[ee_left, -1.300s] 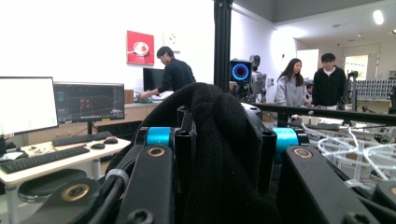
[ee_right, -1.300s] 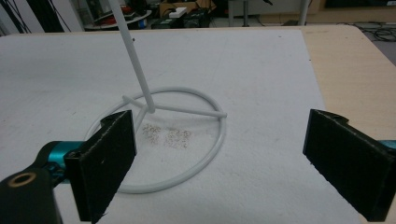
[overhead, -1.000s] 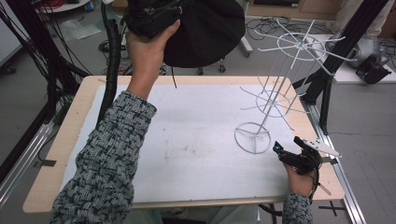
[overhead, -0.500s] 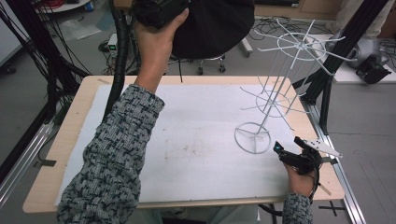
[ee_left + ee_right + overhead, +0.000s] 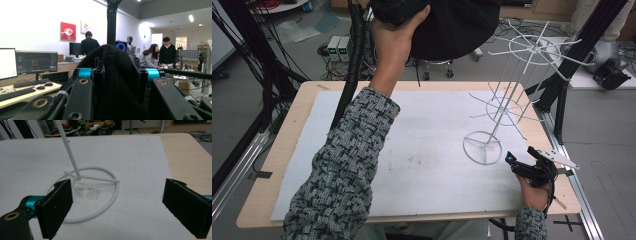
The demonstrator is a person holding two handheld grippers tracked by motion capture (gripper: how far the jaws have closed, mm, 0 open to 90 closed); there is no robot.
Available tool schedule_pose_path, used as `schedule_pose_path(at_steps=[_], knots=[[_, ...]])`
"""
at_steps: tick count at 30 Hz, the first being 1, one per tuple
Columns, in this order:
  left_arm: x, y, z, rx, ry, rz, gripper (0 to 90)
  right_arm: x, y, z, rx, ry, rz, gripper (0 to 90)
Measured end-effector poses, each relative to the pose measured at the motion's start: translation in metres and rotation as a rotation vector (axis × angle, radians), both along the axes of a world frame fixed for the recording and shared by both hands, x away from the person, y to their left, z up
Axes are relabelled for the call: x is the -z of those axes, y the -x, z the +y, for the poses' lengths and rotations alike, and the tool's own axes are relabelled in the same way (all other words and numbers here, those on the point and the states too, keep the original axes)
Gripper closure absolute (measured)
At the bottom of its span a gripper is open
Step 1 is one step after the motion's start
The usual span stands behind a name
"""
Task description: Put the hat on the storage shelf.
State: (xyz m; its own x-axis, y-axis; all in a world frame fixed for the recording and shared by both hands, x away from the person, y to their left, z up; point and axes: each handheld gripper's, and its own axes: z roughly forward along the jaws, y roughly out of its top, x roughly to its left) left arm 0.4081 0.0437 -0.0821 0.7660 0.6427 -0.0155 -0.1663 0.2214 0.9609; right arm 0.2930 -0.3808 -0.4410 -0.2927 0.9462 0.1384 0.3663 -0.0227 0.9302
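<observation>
- Your bench carries a white mat, bare between your arms.
- The white wire rack stands on the mat's right part, its ring base just ahead of your right gripper, which is released.
- Your left gripper is clenched on black cloth, held high beyond the bench's far edge.

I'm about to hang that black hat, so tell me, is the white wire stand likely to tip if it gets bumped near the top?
Probably yes. The white wire stand is tall and leans on one thin pole over a small ring base. It looks light, being bare wire. The right gripper sits open beside the base and could steady it while the left gripper brings the black hat.
</observation>
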Motion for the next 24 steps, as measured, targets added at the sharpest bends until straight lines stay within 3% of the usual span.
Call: schedule_pose_path(at_steps=[18, 24], knots=[[0.011, -0.007, -0.007, 0.032, -0.024, 0.047, 69.0, 0.001, -0.001, -0.001, 0.000, 0.006, -0.003, 8.6], [0.013, -0.006, -0.007, 0.033, -0.066, 0.059, 68.5, 0.000, -0.001, 0.000, -0.002, 0.006, -0.001, 8.6]])
